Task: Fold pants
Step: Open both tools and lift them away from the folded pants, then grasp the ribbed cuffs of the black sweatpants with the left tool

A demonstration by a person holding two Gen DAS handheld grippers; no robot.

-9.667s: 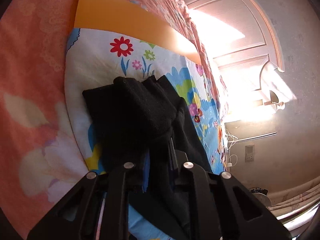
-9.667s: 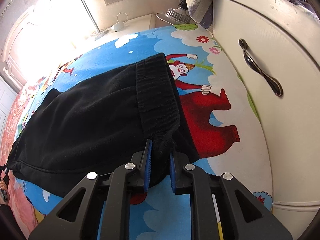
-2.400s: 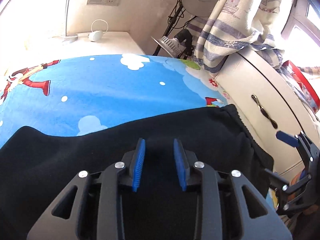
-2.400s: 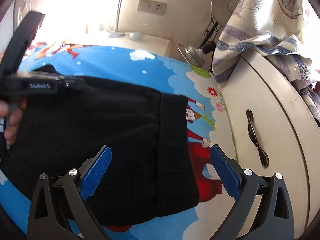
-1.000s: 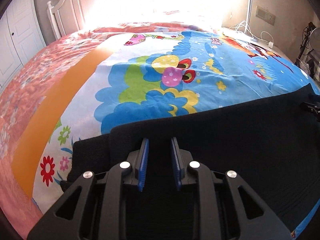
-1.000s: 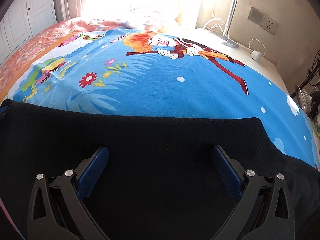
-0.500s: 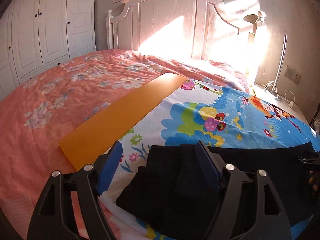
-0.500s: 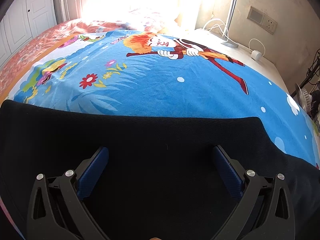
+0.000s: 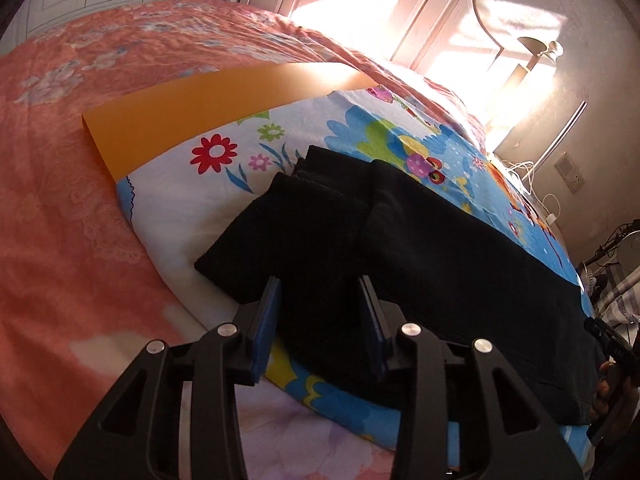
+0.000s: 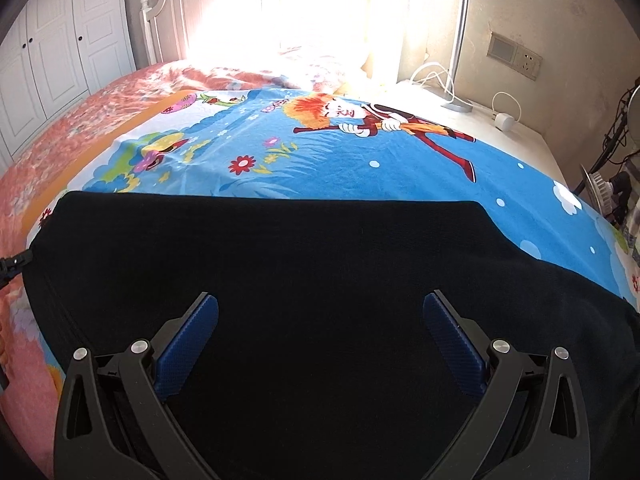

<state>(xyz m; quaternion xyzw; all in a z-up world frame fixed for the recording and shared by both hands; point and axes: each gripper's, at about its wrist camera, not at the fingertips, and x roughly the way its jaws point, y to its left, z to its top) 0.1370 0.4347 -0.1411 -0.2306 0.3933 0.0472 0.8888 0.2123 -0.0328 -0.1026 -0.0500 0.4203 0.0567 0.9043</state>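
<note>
1. bed point(image 9: 72, 216): a pink quilt fills the 9 o'clock side of the left wrist view; the cartoon sheet point(image 9: 224, 184), with its orange border point(image 9: 192, 120), lies over it.
2. pants point(image 9: 420, 264): black, lying flat on the cartoon sheet as a long band from the cuff end at 10 o'clock to the far end at 3 o'clock. the two legs appear stacked, so the lengthwise fold looks done and the crosswise fold is judged to be the step in hand.
3. left tongs point(image 9: 325, 320): partly open, blue pads either side of the near edge of the cuff end, gripping nothing that can be seen; whether the pads touch cloth cannot be told.
4. right tongs point(image 10: 320, 344): spread wide and empty, low over the middle of the pants point(image 10: 320, 264), which fill the lower half of the right wrist view.
5. next move, as judged: close the left tongs on both cuff layers, pinch the matching edge with the right tongs, then carry the cuffs toward 3 o'clock over the other end.
</note>
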